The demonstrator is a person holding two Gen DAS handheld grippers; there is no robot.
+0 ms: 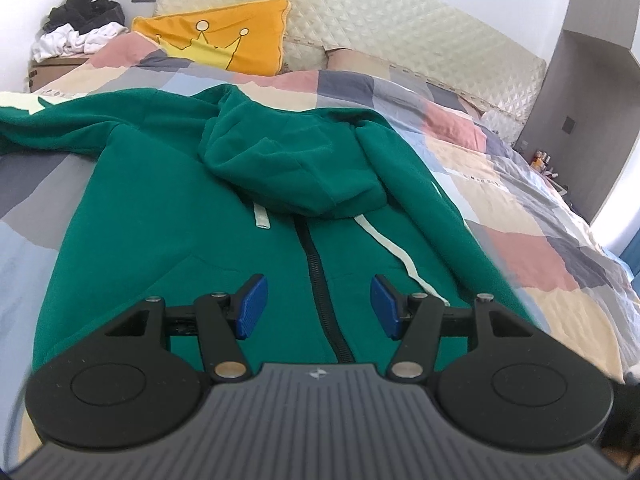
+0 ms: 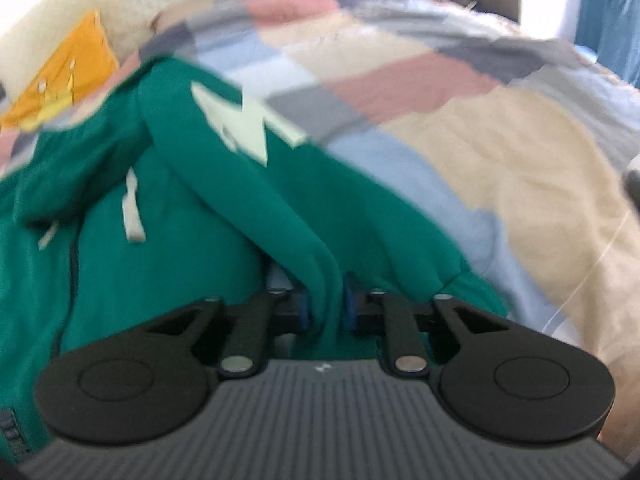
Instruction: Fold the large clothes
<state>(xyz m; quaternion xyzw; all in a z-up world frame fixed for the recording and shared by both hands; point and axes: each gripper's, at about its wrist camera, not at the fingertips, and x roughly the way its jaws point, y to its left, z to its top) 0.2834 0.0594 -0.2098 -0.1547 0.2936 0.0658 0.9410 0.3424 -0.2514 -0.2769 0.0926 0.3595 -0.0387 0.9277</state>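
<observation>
So there's a green zip-up hoodie (image 1: 168,208) spread front side up on the bed, on top of a patchwork duvet (image 1: 500,168) in pink, beige, grey and pale blue blocks. The hood (image 1: 288,160) is flopped down over the chest, the dark zipper (image 1: 320,280) runs straight down the middle, and two pale drawstrings (image 1: 260,216) hang out either side of it. The left claw (image 1: 318,306) hovers over the lower front of the hoodie with its blue pads (image 1: 252,306) well apart, one on each side of the zipper line, nothing between them and no cloth pinched. The right claw (image 2: 325,304) is a different story: its pads are pulled in tight on a ridge of the green fabric, which looks like the sleeve (image 2: 248,176) with a pale star-shaped print (image 2: 244,120) on it, and that sleeve lies diagonally across the hoodie's side from the claw up toward the shoulder. The right wrist view is pretty blurry, so I can't say exactly which bit of the sleeve it has, only that the cloth bunches up right between the pads. Up at the head of the bed there's an orange cushion (image 1: 224,36) with a crown drawing, leaning on a quilted cream headboard (image 1: 380,20), and a heap of black and white clothes (image 1: 76,24) sits off in the far left corner.
</observation>
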